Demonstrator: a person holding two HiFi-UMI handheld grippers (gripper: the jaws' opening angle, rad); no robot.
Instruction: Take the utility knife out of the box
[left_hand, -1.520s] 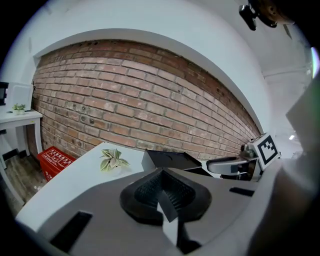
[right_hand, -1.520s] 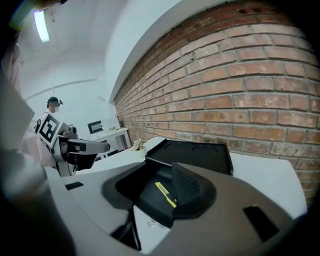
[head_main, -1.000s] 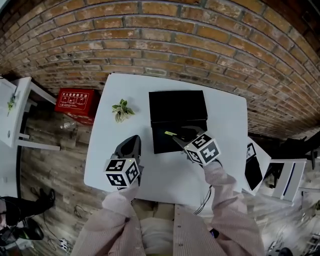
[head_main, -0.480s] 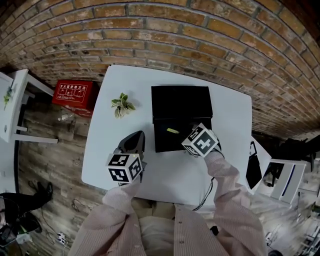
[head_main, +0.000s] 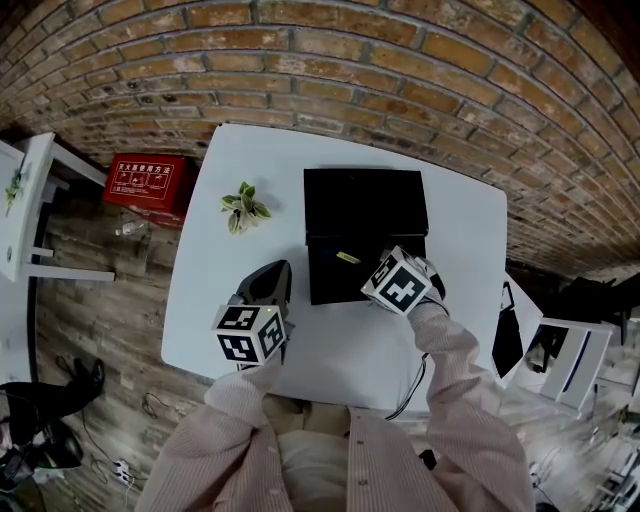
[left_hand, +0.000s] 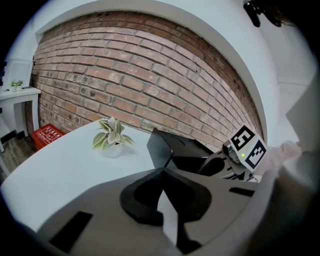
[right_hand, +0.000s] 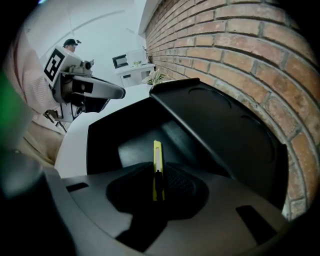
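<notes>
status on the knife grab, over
Right gripper jaws just closed, shut on knife, down in box. Left gripper shut, empty, over table. Lid open, nothing over the knife.

Soft, even light with faint shadows; fisheye bows the brick wall (head_main: 350, 60) at twelve o'clock; box (right_hand: 125, 127) interior murky.

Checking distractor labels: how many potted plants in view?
2. One potted plant on the white table, left of the black box; a second plant on the side table at far left. More could sit out of frame.
</notes>
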